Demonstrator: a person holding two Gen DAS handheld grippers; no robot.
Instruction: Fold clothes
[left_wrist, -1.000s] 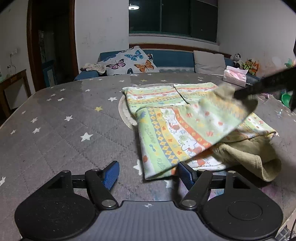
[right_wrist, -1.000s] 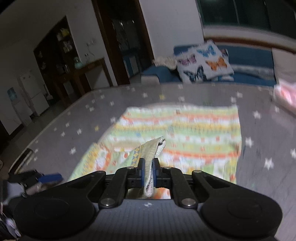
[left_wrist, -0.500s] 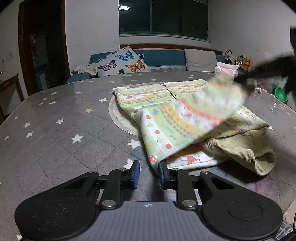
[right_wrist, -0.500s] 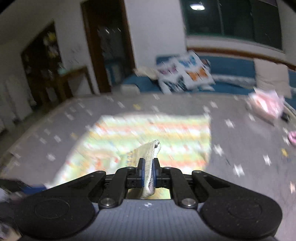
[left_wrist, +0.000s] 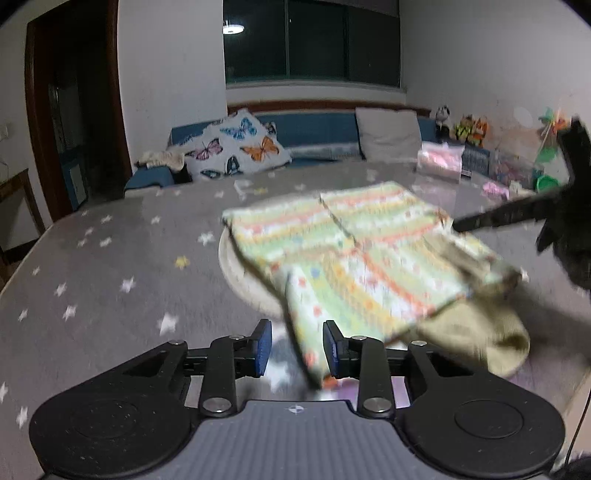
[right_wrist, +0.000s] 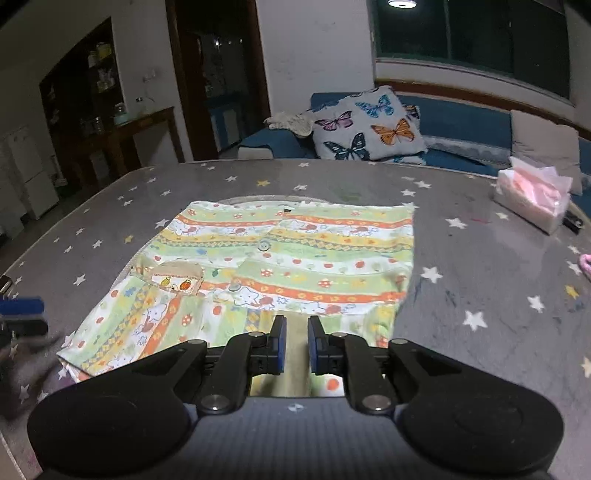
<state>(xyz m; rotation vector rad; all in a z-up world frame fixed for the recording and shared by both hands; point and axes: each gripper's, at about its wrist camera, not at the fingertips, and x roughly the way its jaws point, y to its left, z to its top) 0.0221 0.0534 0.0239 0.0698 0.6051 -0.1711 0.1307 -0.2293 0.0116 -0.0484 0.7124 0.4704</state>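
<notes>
Garment: a striped, printed child's shirt (right_wrist: 280, 258) lies on the grey star-patterned bench (right_wrist: 480, 258), over a pale round mat (left_wrist: 236, 273); buttons run down its middle and a small pocket (right_wrist: 177, 278) sits on one front panel.
Landmark: everything below is placed relative to the shirt.
Left gripper (left_wrist: 297, 349): jaws apart, straddling a raised corner of the shirt's near edge without clamping it; the view is motion-blurred.
Right gripper (right_wrist: 294, 343): jaws slightly apart at the hem nearest that camera, holding nothing I can make out.
Long axis: in the right wrist view the shirt's stripes run side to side and the button line runs away from the camera, collar end probably farthest.
Step in hand: judged to be setting down a folded-over side panel.
Doing it well: lay the edge parallel to the button line, smooth out the bunched yellowish lining (left_wrist: 476, 339), and let go only once the cloth lies flat.
Tissue pack (right_wrist: 532, 199): well beyond the shirt, untouched.
</notes>
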